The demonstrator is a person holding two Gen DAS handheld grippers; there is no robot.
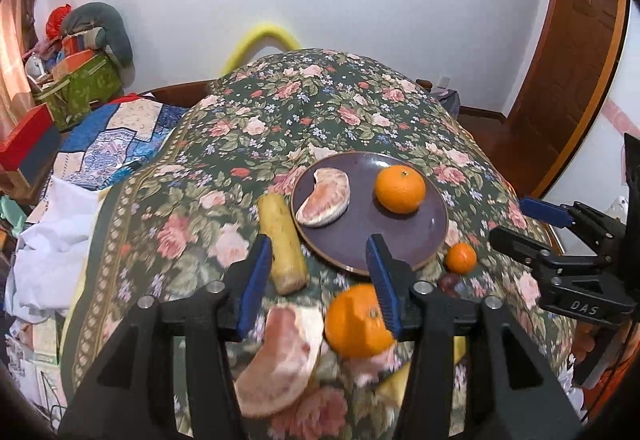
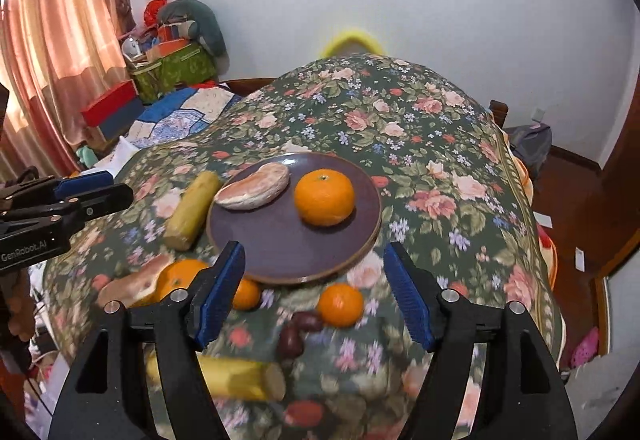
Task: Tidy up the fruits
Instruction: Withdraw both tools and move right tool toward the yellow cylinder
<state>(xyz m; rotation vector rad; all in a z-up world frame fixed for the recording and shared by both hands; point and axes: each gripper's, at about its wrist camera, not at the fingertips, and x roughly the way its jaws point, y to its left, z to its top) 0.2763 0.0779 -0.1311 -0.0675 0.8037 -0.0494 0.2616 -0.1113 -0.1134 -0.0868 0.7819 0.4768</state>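
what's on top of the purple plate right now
On the plate sit a pomelo segment and an orange, apart from each other. Nothing else shows on it.

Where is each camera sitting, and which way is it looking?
Left wrist view: rides on the left gripper, looking forward over the flowery table at the plate; its own open blue fingers show, and the right gripper pokes in at the right edge.
Right wrist view: rides on the right gripper, looking the same way at the plate; its open fingers show, and the left gripper pokes in at the left edge.
Both see the plate, the orange on it, and the wall screen.
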